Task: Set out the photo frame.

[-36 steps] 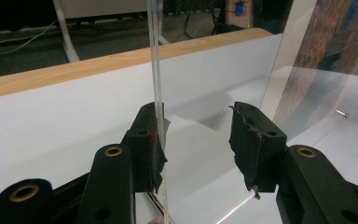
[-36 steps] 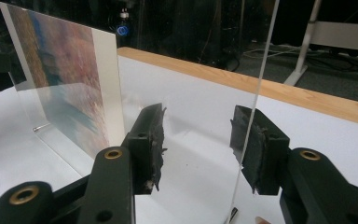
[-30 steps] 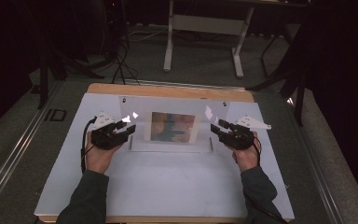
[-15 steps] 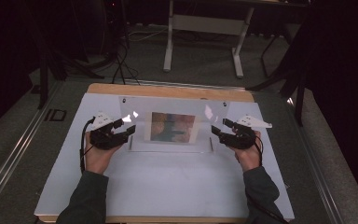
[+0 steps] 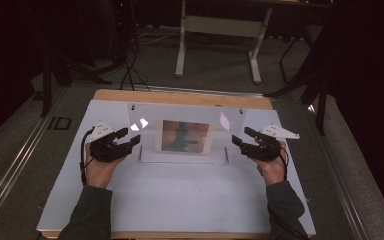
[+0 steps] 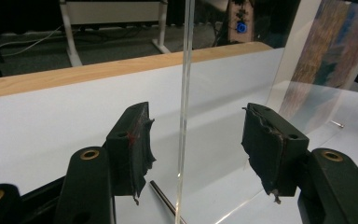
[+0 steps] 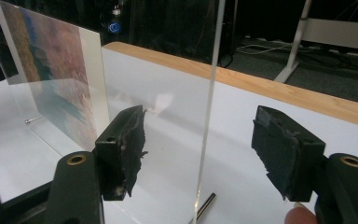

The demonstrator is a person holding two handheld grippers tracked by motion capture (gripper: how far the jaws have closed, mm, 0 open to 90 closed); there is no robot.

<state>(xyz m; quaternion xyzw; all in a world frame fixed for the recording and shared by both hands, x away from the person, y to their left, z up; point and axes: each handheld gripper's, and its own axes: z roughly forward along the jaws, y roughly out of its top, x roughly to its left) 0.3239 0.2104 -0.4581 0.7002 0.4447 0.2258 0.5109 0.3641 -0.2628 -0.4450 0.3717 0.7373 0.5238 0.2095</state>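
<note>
We straddle acrylic frame (image 5: 182, 131) edges, left gripper (image 6: 196, 149) and right gripper (image 7: 209, 154) jaws just opened wide (panel between, untouched); retreat straight, avoiding tipping.

High view overhead facing forward, 2 tongs views close, sharing acrylic panel (image 5: 185, 132)

We see a dim room around a brightly lit white table (image 5: 180, 200). Two glare patches sit on the clear acrylic panel (image 5: 150, 140) above that table. Beyond the table everything falls into near-black shadow. Both gripper views are sharp nearby, softer toward the table's far edge.
</note>
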